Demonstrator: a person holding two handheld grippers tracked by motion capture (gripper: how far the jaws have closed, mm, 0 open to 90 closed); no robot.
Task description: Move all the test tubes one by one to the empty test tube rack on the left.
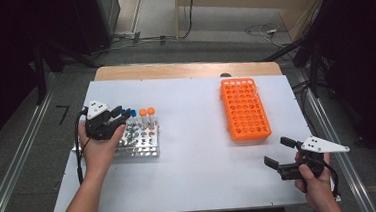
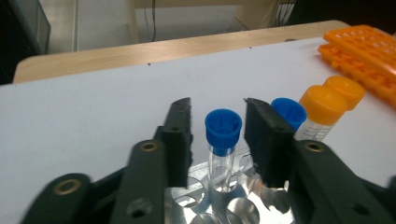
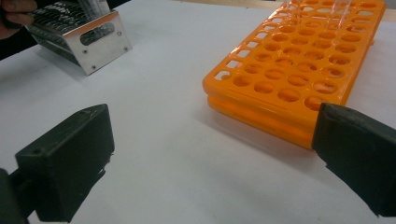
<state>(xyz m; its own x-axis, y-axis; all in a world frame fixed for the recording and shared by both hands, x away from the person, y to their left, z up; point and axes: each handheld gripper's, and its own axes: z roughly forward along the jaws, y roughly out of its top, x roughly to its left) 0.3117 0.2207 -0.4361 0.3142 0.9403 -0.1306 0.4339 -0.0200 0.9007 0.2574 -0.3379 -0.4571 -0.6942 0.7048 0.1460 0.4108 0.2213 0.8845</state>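
Matte white tabletop; left claw apart around blue-capped glass tube; right claw wide apart.

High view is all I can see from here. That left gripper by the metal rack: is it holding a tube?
Observer: No. In the left gripper view its jaws stand on either side of a blue-capped tube with a gap on both sides, so the left gripper is open.
Operator: Is that tube lifted out?
Observer: No, its bottom sits in a hole of the metal rack.
Operator: And the right gripper?
Observer: The right gripper has nothing between its wide-open jaws; they point at the near corner of the orange rack.
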